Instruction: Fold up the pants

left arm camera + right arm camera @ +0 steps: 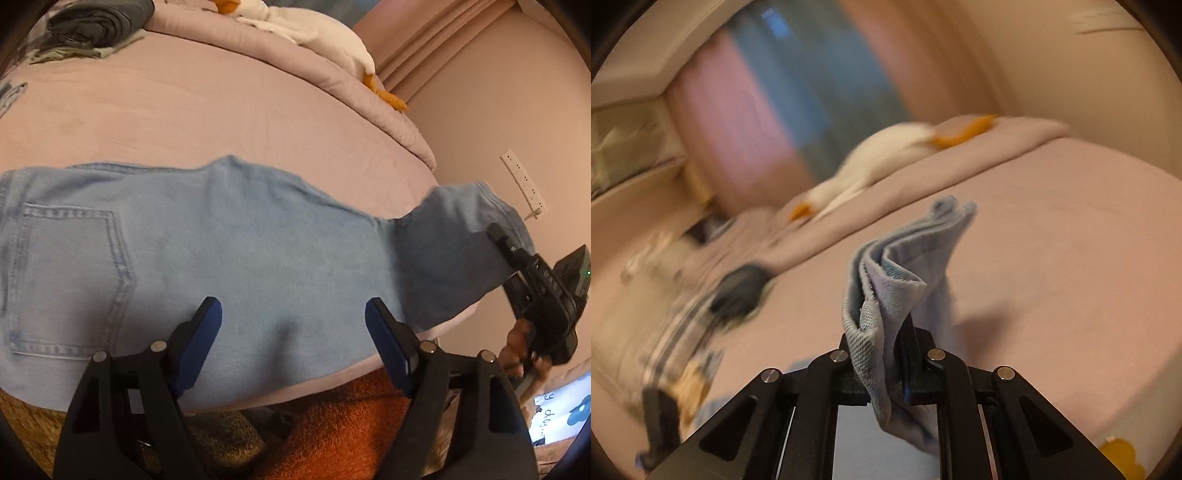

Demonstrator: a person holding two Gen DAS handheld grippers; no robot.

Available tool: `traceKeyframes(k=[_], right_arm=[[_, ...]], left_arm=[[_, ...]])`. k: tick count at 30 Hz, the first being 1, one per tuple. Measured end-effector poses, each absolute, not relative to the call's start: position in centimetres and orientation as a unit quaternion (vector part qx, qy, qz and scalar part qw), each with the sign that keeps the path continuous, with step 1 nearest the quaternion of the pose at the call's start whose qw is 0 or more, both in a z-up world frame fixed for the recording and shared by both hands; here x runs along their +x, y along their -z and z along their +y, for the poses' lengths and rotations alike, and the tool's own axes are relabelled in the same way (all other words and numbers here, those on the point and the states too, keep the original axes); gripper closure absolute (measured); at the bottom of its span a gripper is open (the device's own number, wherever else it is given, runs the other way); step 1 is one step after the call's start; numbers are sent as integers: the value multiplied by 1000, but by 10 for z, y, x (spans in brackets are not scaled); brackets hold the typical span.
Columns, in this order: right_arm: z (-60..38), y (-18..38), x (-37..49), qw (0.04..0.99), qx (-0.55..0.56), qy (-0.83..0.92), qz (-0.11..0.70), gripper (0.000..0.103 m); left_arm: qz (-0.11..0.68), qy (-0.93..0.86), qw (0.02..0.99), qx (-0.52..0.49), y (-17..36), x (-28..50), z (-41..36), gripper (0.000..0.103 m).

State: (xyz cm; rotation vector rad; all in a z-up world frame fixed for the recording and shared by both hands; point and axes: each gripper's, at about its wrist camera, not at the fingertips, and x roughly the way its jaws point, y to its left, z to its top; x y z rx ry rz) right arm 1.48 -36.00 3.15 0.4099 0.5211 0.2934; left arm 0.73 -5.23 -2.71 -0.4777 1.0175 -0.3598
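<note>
Light blue jeans (pixel 229 236) lie across the pink bed (pixel 184 110), back pocket at the left, legs running to the right. My left gripper (pixel 293 321) is open just above the jeans near the bed's front edge, holding nothing. My right gripper (pixel 517 258) shows at the right in the left wrist view, shut on the leg end, which is lifted off the bed. In the right wrist view my right gripper (pixel 897 354) is shut on the bunched leg cuffs (pixel 886 280), held above the bed (pixel 1052 240).
A white plush goose (pixel 325 33) lies on the folded pink blanket at the far side. A dark folded garment pile (pixel 92 29) sits at the far left. An orange rug (pixel 332 424) lies below the bed edge. A wall with a socket strip (pixel 522 182) is at the right.
</note>
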Motion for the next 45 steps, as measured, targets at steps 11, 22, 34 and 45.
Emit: traceKeyframes(k=[11, 22, 34, 45], right_arm=[[-267, 50, 52, 867, 148, -196, 434, 90], [-270, 69, 42, 851, 126, -187, 474, 88], [-280, 27, 14, 868, 107, -206, 439, 45], [-327, 38, 31, 897, 99, -62, 426, 37]], left_arm=[[495, 127, 832, -216, 31, 0, -35, 22], [508, 118, 828, -205, 41, 11, -38, 22], [513, 112, 826, -204, 46, 15, -35, 22], [519, 121, 823, -194, 49, 22, -46, 22]])
